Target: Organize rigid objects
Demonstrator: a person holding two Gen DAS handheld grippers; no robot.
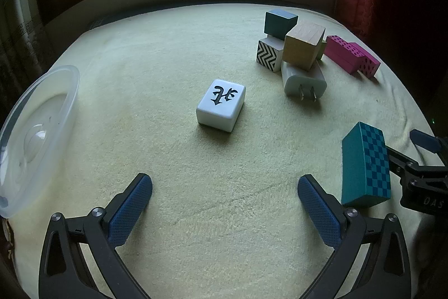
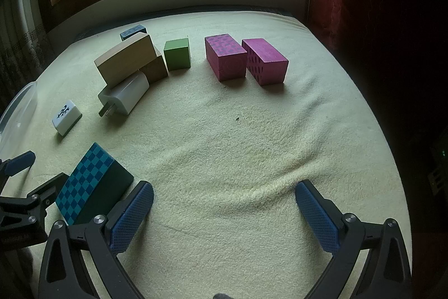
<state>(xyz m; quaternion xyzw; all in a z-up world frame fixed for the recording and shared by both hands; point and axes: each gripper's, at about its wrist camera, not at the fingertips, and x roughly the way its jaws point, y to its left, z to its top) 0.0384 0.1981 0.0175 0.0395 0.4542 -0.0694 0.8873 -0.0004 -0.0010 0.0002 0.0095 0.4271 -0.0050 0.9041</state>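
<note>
Both grippers, left (image 1: 224,188) and right (image 2: 224,195), hover over the towel (image 1: 224,215) with fingers spread wide, gripping nothing. From the left wrist, the mahjong tile (image 1: 221,105) lies at 12 o'clock, the clear tub (image 1: 36,136) at 9, the block pile (image 1: 291,46) with the charger (image 1: 303,81) at 1, and the teal block (image 1: 365,166) at 3.

A white tile (image 1: 221,104) with a black mark is lying flat ahead of the left jaws, well beyond their tips. A teal checkered block (image 1: 366,166) is sitting just outside the left gripper's right jaw.
</note>
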